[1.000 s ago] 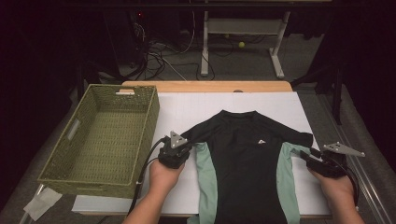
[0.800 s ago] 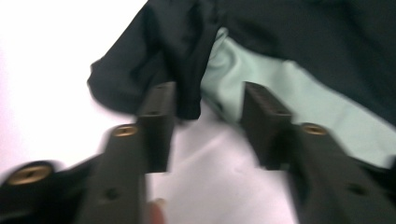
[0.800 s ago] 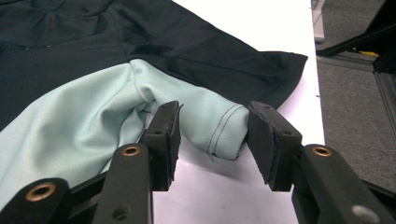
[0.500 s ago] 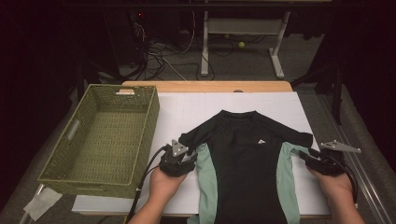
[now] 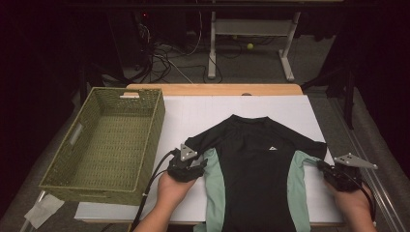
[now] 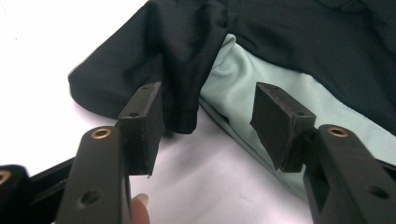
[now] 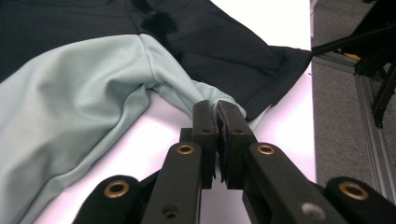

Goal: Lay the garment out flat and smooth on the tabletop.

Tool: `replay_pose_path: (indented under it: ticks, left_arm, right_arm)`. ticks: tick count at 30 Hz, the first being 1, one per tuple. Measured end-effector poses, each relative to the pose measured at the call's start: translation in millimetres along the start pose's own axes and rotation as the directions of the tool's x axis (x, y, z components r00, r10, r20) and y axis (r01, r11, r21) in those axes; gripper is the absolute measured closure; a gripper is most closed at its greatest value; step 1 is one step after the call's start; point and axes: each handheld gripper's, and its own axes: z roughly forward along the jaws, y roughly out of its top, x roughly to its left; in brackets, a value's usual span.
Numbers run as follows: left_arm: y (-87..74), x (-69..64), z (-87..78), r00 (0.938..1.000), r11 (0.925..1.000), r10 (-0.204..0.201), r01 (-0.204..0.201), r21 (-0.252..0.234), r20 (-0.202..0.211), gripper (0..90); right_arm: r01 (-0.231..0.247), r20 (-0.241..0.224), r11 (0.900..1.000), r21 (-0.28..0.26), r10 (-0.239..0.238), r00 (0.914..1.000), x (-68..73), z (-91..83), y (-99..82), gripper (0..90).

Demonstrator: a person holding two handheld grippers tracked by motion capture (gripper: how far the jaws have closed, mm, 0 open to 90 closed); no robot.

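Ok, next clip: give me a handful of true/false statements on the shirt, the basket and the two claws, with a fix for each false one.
1. The right claw is shut on the shirt. True: its jaws have just been closing and now pinch the pale green fabric by the sleeve.
2. The left claw grips the other sleeve. False: its jaws stand open, pads apart, with the sleeve edge just ahead of them.
3. The wicker basket holds folded clothes. False: nothing lies in it.
4. The shirt lies on the white table cover, collar pointing away from the person. True.
5. The basket stands at the right claw's side. False: it stands at the left claw's side.
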Motion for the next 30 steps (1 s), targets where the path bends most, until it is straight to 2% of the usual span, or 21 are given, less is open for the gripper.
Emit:
replay_pose_path:
  ticks: [1,3,6,7,9,11,13,15,16,18,20,21,22,23,24,25,26,27,28,30]
  left_arm:
    - [0.2,0.1,0.5,1.0000,1.0000,-0.002,0.002,0.005,0.007,34.5]
    - [0.4,-0.3,0.8,0.9998,1.0000,-0.003,0.003,-0.002,0.019,34.5]
    - [3.1,0.0,-0.1,0.9997,0.9996,-0.001,0.002,-0.029,0.025,34.5]
    - [5.1,-0.2,0.2,0.9997,0.9993,-0.007,0.008,-0.036,0.022,34.5]
    - [10.9,-1.9,1.7,0.9999,0.9992,-0.006,0.007,-0.040,0.016,34.3]
    - [17.3,-5.4,2.6,0.9998,0.9987,0.002,-0.001,-0.050,0.018,29.6]
    - [23.3,-7.8,4.4,0.9998,0.9981,0.019,-0.019,-0.058,0.003,29.6]
    - [28.3,-5.2,10.1,0.9998,0.9990,0.016,-0.016,-0.042,-0.008,29.6]
    - [29.5,-3.6,12.9,0.9998,0.9993,0.017,-0.017,-0.033,-0.010,30.3]
    - [31.7,1.6,22.9,0.9991,0.9995,0.031,-0.031,0.009,-0.029,36.1]
    - [32.3,9.5,34.6,0.9956,0.9947,0.045,-0.037,0.096,-0.082,38.7]
    - [30.4,14.0,39.0,0.9959,0.9921,0.041,-0.031,0.122,-0.081,40.2]
    - [28.4,17.5,42.6,0.9977,0.9907,0.030,-0.022,0.134,-0.061,45.2]
    - [27.1,18.5,44.1,0.9989,0.9914,0.022,-0.016,0.130,-0.042,45.2]
    - [27.3,17.5,44.5,0.9996,0.9916,0.021,-0.019,0.128,-0.019,50.3]
    - [27.4,15.2,45.3,0.9996,0.9919,0.028,-0.027,0.124,-0.004,60.7]
    - [27.4,12.1,46.7,0.9990,0.9919,0.045,-0.045,0.119,0.002,67.7]
    - [28.0,10.1,47.7,0.9986,0.9915,0.054,-0.053,0.119,-0.004,74.6]
    - [28.5,9.3,48.3,0.9985,0.9915,0.054,-0.052,0.119,-0.008,76.8]
    - [29.5,10.2,49.1,0.9989,0.9919,0.046,-0.045,0.118,-0.005,78.8]
  right_arm:
    - [-0.007,0.001,1.0000,0.006,0.007,1.0000,-0.8,0.4,-0.7,86.3]
    - [-0.016,-0.013,0.9998,0.012,0.017,0.9998,-3.1,1.7,-0.9,80.1]
    - [-0.029,-0.020,0.9990,-0.034,0.028,0.9994,-1.4,-4.1,5.4,66.9]
    - [-0.029,-0.020,0.9990,-0.034,0.028,0.9994,-1.4,-4.1,5.4,66.9]
    - [-0.028,-0.025,0.9979,-0.058,0.027,0.9993,2.7,-6.1,11.5,61.8]
    - [-0.024,-0.036,0.9967,-0.078,0.021,0.9991,7.8,-6.9,17.5,59.1]
    - [0.001,-0.049,0.9970,-0.077,-0.005,0.9988,18.6,-3.5,24.7,53.2]
    - [0.004,-0.052,0.9975,-0.070,-0.008,0.9986,21.2,-1.3,26.2,51.1]
    - [-0.009,-0.064,0.9977,-0.067,0.004,0.9979,22.8,1.9,27.3,48.4]
    - [-0.026,-0.068,0.9982,-0.053,0.023,0.9974,23.2,7.7,27.7,44.3]
    - [-0.046,-0.053,0.9984,-0.032,0.044,0.9977,19.0,15.3,26.4,44.2]
    - [-0.059,-0.039,0.9982,-0.015,0.058,0.9975,14.4,19.1,25.1,44.0]
    - [-0.074,-0.040,0.9970,0.023,0.075,0.9964,6.0,26.5,22.7,43.4]
    - [-0.074,-0.040,0.9970,0.023,0.075,0.9964,6.0,26.5,22.7,43.4]
    - [-0.072,-0.049,0.9967,0.037,0.074,0.9961,4.4,29.9,22.3,42.9]
    - [-0.067,-0.057,0.9965,0.050,0.070,0.9959,4.4,32.9,23.1,43.8]
    - [-0.061,-0.072,0.9965,0.057,0.065,0.9953,5.2,35.2,25.1,47.6]
    - [-0.059,-0.114,0.9964,0.061,0.066,0.9913,6.2,38.8,27.3,54.0]
    - [-0.054,-0.128,0.9965,0.064,0.062,0.9898,7.6,40.6,28.8,59.2]
    - [-0.028,-0.149,0.9974,0.066,0.038,0.9882,10.3,42.4,31.0,77.5]
